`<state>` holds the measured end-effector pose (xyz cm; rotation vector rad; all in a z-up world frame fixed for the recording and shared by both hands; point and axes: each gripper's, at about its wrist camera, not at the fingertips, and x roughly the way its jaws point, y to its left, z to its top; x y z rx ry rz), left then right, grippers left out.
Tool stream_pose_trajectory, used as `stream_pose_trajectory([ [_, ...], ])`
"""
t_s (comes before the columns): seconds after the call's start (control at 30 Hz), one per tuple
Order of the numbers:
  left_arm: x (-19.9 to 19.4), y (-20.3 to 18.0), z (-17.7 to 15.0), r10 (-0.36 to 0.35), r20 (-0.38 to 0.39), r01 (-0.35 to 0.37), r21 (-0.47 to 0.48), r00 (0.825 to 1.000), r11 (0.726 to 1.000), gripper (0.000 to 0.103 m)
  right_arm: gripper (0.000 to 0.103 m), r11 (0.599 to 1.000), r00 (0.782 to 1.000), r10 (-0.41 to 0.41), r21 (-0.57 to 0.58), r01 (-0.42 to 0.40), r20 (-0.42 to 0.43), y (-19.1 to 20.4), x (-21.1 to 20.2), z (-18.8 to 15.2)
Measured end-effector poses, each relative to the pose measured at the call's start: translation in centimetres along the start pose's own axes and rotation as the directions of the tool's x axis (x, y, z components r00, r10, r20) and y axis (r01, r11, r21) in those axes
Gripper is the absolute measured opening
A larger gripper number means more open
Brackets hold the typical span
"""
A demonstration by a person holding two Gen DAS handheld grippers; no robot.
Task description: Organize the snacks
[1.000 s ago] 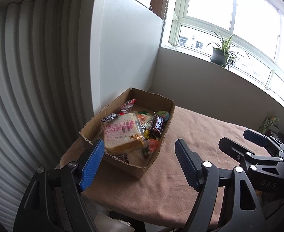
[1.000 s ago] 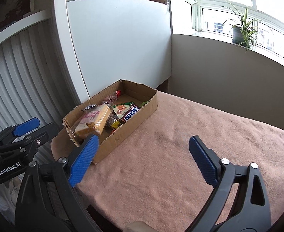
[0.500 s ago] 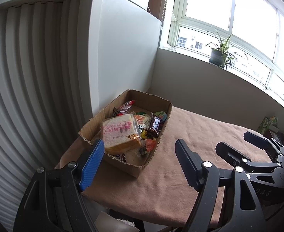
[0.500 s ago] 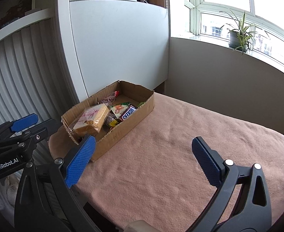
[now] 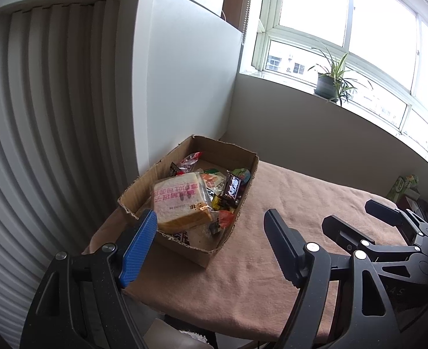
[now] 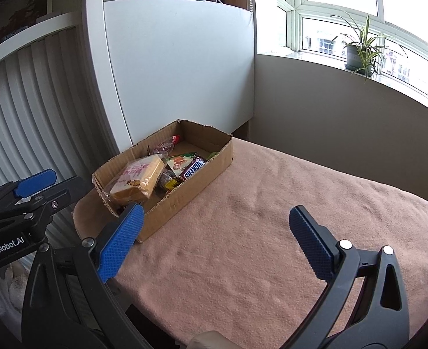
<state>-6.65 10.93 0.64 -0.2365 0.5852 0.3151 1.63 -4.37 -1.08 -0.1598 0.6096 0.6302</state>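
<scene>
I am holding the left gripper (image 5: 211,244) and the right gripper (image 6: 214,241) with jaws spread wide, gripping nothing, above the brown-clothed table (image 6: 272,226). Snacks, including wrapped bread (image 5: 182,203), are lying inside the cardboard box (image 6: 185,195) at its far-left corner.

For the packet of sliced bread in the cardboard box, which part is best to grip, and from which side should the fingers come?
Grip the packet of sliced bread across its two broad faces at the raised near edge, coming from above. It lies tilted on top of the other snacks in the cardboard box, so probably nothing blocks it there. The left gripper is open and nearest.
</scene>
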Motion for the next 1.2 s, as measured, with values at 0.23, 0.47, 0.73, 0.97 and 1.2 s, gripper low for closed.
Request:
stream_pose_trajectory([
  [0.23, -0.12, -0.07, 0.02, -0.001, 0.0, 0.001, 0.001, 1.0, 1.0, 0.076, 0.102, 1.0, 1.0, 0.007, 0.006, -0.007, -0.004, -0.27, 0.07, 0.0],
  [0.47, -0.08, -0.24, 0.05, -0.002, -0.005, 0.002, -0.001, 1.0, 1.0, 0.076, 0.102, 1.0, 1.0, 0.008, 0.01, -0.008, -0.011, -0.41, 0.22, -0.05],
  [0.73, 0.03, -0.19, 0.03, 0.0, -0.007, 0.0, -0.003, 1.0, 1.0, 0.076, 0.102, 1.0, 1.0, 0.007, 0.013, -0.006, -0.015, -0.52, 0.43, -0.1],
  [0.97, 0.19, -0.15, -0.05, 0.0, -0.013, 0.0, -0.007, 1.0, 1.0, 0.076, 0.102, 1.0, 1.0, 0.006, 0.014, -0.005, -0.023, -0.47, 0.63, -0.27],
  [1.2, 0.24, -0.32, -0.12, 0.0, -0.013, 0.0, -0.007, 1.0, 1.0, 0.076, 0.102, 1.0, 1.0, 0.005, 0.017, -0.004, -0.026, -0.57, 0.72, -0.42],
])
